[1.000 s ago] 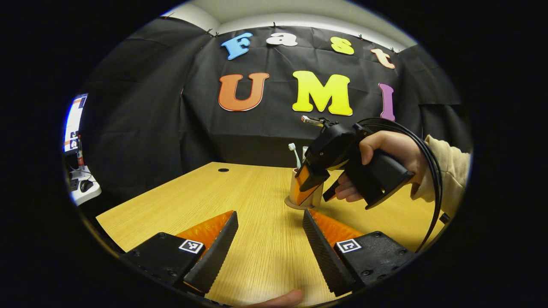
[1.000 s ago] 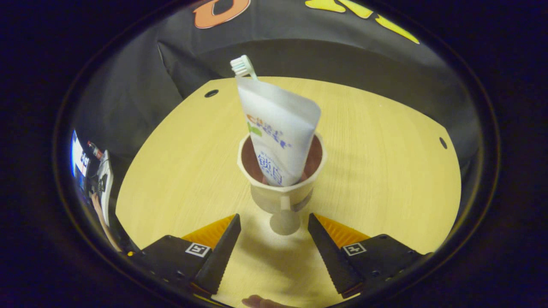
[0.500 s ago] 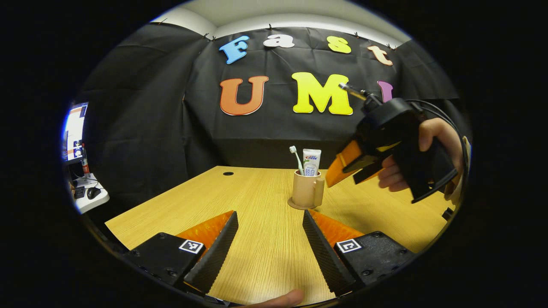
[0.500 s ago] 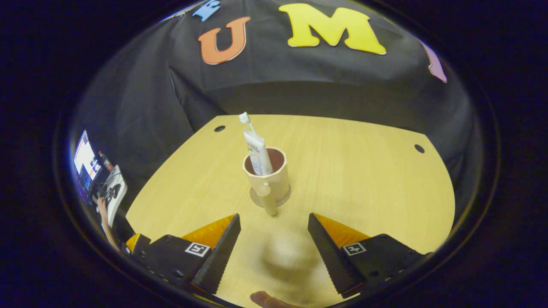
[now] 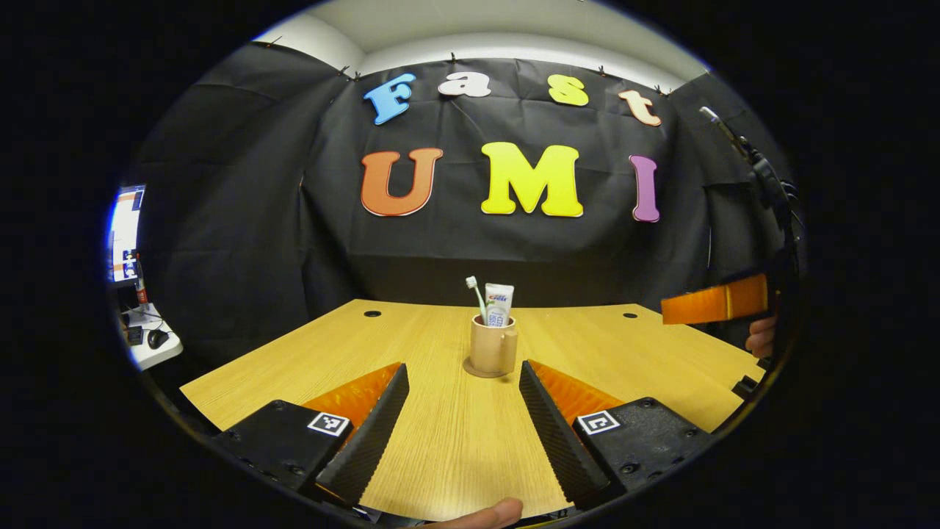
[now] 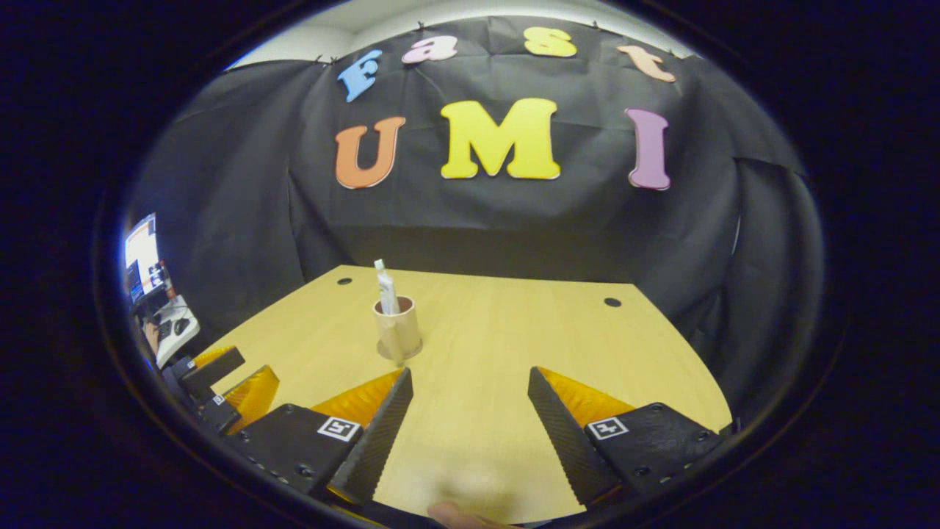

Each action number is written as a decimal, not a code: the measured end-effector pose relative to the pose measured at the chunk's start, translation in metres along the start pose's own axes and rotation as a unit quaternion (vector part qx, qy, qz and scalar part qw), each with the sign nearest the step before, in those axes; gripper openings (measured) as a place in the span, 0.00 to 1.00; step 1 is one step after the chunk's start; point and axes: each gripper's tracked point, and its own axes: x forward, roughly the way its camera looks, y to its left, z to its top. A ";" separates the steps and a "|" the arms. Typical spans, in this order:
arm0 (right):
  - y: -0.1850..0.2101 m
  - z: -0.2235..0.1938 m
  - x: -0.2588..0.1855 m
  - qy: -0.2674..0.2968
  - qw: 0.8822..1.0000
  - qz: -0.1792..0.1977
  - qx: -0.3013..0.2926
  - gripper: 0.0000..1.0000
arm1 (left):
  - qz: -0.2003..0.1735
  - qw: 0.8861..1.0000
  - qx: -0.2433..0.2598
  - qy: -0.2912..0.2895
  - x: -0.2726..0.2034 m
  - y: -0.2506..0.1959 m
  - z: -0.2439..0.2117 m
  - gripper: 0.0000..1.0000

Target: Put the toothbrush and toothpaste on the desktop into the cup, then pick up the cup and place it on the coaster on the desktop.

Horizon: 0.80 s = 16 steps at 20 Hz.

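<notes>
From my left gripper (image 5: 461, 411) I look straight at the cup (image 5: 493, 351) with its handle facing me; it stands upright on the round coaster (image 5: 485, 371) in the middle of the tabletop (image 5: 440, 455). Here I can tell apart the toothbrush (image 5: 476, 294), bristles up, and the toothpaste (image 5: 499, 305) beside it, both standing in the cup. At the right edge one orange finger of my other gripper and a bit of the hand (image 5: 760, 339) holding it come into sight.

From my right gripper (image 6: 470, 419) the cup (image 6: 397, 330) sits farther off to the left, and the toothpaste (image 6: 385, 290) is seen edge-on; I cannot make out the toothbrush there.

I count one cup, one coaster, one toothbrush, one toothpaste. Both pairs of my fingers are spread apart, holding nothing, well clear of the cup.
</notes>
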 end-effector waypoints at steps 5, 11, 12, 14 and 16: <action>-0.048 -0.021 -0.069 -0.078 0.995 -0.051 0.020 0.96 | -0.034 0.999 -0.008 -0.003 -0.019 -0.034 0.012 0.96; -0.064 -0.051 -0.092 -0.103 0.992 -0.076 0.013 0.96 | -0.034 0.999 0.015 -0.017 -0.027 -0.043 0.022 0.96; -0.059 -0.052 -0.092 -0.103 0.992 -0.069 0.021 0.94 | -0.033 0.999 0.019 -0.016 -0.028 -0.042 0.021 0.96; -0.060 -0.057 -0.086 -0.096 0.993 -0.068 0.024 0.94 | -0.038 0.999 0.019 -0.016 -0.031 -0.046 0.021 0.96; -0.061 -0.057 -0.085 -0.095 0.993 -0.070 0.024 0.96 | -0.039 0.999 0.021 -0.014 -0.030 -0.047 0.019 0.96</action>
